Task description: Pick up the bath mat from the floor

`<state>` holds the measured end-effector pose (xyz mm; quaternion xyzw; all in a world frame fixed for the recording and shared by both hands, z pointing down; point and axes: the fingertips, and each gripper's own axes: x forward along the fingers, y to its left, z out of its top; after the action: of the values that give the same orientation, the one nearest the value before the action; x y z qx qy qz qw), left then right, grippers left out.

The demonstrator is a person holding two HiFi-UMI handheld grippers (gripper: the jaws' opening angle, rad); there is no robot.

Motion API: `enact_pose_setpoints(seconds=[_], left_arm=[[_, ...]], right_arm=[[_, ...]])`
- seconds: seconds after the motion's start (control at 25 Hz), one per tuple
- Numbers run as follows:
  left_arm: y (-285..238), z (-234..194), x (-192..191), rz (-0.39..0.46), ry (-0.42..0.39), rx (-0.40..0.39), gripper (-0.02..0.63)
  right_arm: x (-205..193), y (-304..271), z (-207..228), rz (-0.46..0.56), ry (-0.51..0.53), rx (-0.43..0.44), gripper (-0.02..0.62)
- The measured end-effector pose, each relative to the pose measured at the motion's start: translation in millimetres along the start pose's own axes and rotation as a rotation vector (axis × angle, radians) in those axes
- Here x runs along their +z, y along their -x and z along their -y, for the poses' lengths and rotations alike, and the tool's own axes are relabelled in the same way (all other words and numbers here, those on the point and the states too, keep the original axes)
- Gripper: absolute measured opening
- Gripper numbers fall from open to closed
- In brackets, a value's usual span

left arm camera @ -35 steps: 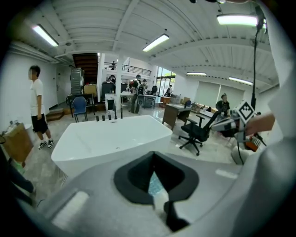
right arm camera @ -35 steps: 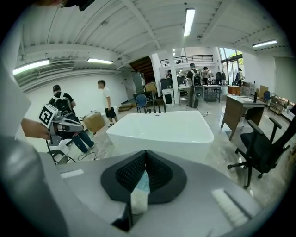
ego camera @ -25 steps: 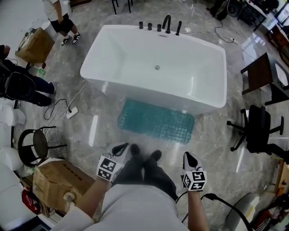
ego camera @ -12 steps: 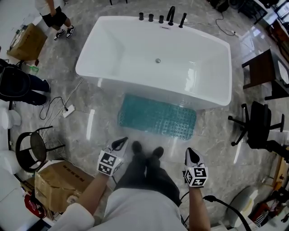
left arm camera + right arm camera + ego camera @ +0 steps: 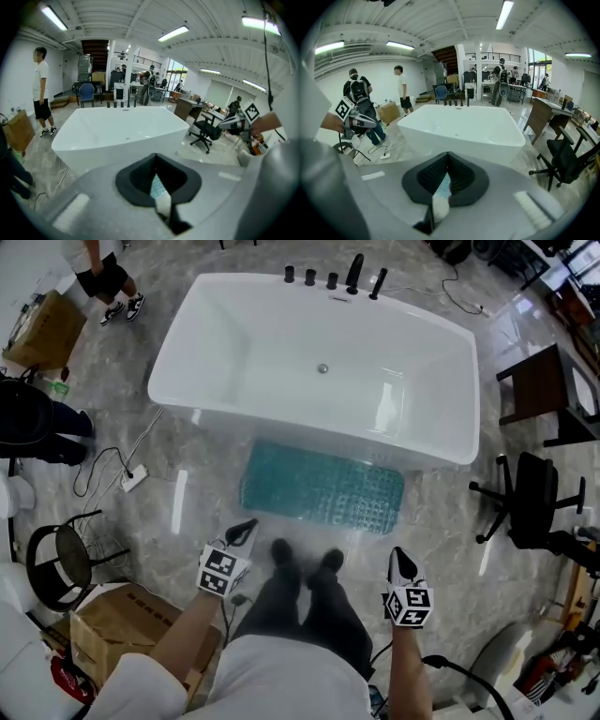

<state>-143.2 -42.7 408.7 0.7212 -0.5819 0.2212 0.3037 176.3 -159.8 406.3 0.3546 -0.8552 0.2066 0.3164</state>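
The teal bath mat point(image 5: 323, 488) lies flat on the marble floor, right in front of the white bathtub point(image 5: 298, 430). My left gripper point(image 5: 246, 528) is held near my left foot, short of the mat's near left corner, its jaws shut and empty. My right gripper point(image 5: 401, 558) hangs by my right foot, short of the mat's near right corner, also shut with nothing in it. In the left gripper view the closed jaws point(image 5: 156, 158) point at the tub, and a sliver of mat point(image 5: 158, 188) shows below them. The right gripper view shows the same: closed jaws point(image 5: 447, 155), a strip of mat point(image 5: 442, 185).
A cardboard box point(image 5: 127, 624) and a round wire stool point(image 5: 61, 559) stand at my left. A power strip point(image 5: 131, 478) with cable lies left of the mat. A black office chair point(image 5: 530, 504) and a dark wooden chair point(image 5: 544, 390) are at the right. A person point(image 5: 98, 273) stands far left.
The view has shifted a little, so the tub and mat sit slightly differently in frame. Both grippers have dropped slightly lower in frame and stayed shut. The mat has not moved on the floor.
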Motion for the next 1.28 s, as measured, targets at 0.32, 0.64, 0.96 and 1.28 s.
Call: enact_pose_setpoints(seconds=[0.32, 0.64, 0.96, 1.28], left_arm=[[-57.4, 7.0, -13.9, 0.057, 0.072, -0.05, 0.003], [-160.5, -2.7, -69.3, 0.035, 0.178, 0.044, 0.003], [-251.5, -27.1, -146.9, -0.057, 0.154, 0.088, 0.003], [-341.1, -66.2, -229.4, -0.073, 0.14, 0.097, 0.003]], right_arm=[[-37.0, -39.6, 56.3, -0.042, -0.016, -0.004, 0.005], [-116.6, -123.7, 126.5, -0.086, -0.066, 0.029, 0.005], [-201.4, -207.4, 161.6, -0.153, -0.09, 0.048, 0.006], [-293.4, -289.1, 205.7, -0.172, -0.167, 0.016, 0.027]])
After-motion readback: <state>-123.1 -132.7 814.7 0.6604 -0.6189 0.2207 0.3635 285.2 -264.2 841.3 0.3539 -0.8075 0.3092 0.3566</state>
